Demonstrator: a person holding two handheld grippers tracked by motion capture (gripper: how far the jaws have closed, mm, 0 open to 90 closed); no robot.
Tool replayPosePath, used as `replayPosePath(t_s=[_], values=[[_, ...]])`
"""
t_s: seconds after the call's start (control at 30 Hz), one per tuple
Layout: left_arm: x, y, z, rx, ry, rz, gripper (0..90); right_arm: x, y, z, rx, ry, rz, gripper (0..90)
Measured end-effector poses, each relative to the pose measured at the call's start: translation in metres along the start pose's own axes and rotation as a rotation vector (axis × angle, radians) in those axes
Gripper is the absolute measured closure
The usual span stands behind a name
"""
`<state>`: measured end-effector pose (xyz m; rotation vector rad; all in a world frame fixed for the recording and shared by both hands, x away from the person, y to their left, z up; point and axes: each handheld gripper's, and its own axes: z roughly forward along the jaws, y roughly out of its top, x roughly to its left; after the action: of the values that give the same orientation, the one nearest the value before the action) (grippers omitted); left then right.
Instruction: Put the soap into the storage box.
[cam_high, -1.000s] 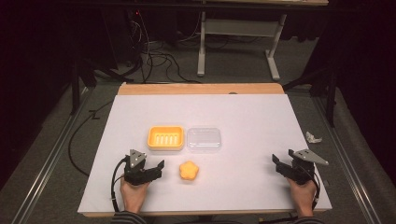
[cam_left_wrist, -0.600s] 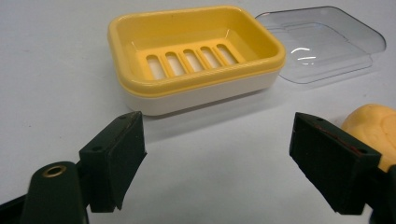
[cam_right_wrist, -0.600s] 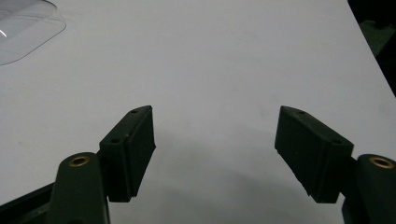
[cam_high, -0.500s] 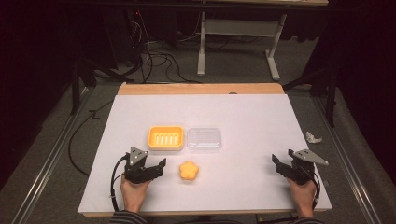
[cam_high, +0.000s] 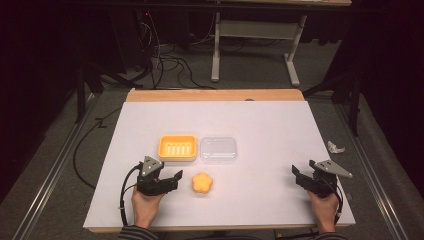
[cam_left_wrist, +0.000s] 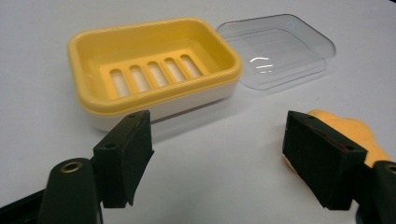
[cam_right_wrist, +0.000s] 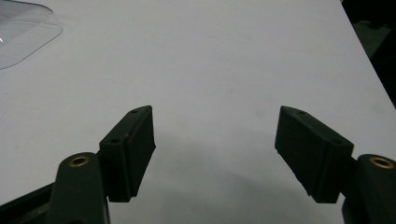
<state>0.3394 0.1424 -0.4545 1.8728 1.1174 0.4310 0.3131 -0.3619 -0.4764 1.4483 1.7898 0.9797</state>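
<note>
soap lies just right of the spread left gripper; right gripper spread, apparently empty.

Glossy yellow plastic soap dish — clear glossy plastic lid — on a matt white table.

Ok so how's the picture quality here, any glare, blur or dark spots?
High view: soft, room around the white table nearly black. Left gripper view: sharp on the yellow soap dish, glare streaks on the clear lid. Right gripper view: dim, with the right claw shadowing the table.
</note>
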Motion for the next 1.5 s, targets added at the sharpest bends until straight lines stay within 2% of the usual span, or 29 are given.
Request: replayPosePath(t_s=[0.37, 0.9, 1.33, 1.37, 1.5], values=[[-0.017, 0.012, 0.004, 0.004, -0.058, 0.025, 21.3, 0.0, 0.0, 0.0, 0.004, 0.005, -0.002, 28.8], [-0.036, 0.017, 0.012, 0.023, -0.091, 0.063, 17.6, 0.0, 0.0, 0.0, -0.002, 0.006, -0.002, 28.8], [-0.052, 0.015, 0.018, 0.029, -0.119, 0.081, 16.3, 0.0, 0.0, 0.0, -0.004, 0.006, 0.003, 28.7], [-0.055, 0.014, 0.02, 0.039, -0.12, 0.095, 16.2, 0.0, 0.0, 0.0, -0.004, 0.006, 0.004, 28.7], [-0.059, 0.013, 0.023, 0.046, -0.125, 0.102, 15.9, 0.0, 0.0, 0.0, -0.003, 0.005, 0.003, 28.7]])
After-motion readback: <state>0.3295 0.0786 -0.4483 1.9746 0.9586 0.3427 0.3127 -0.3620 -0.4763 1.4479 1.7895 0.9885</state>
